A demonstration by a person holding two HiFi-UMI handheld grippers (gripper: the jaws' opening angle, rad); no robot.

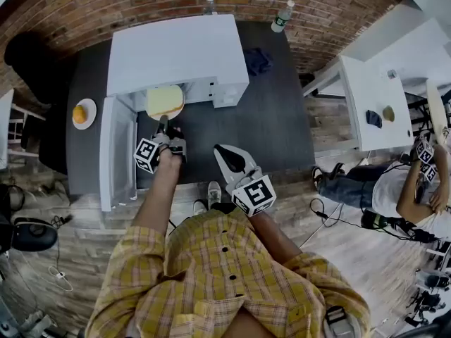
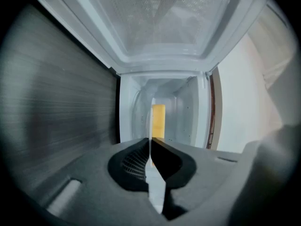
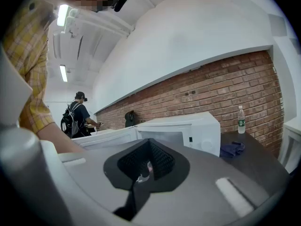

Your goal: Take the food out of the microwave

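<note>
left hand-held gripper point(image 1: 163, 124) clamping plate point(image 1: 175, 115), microwave point(image 1: 180, 51) open

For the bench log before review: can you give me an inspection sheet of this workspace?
Surface: dark table.
Job's things: white microwave, door swung open; plate carrying yellow food at its mouth.
Clutter: orange fruit on a small plate; blue cloth; two bottles at the back.
Grippers: left gripper shut on the plate's rim; right gripper shut, empty.
Cables: black cables on the wooden floor.
Surroundings: brick wall; white side table; another person at right.
</note>
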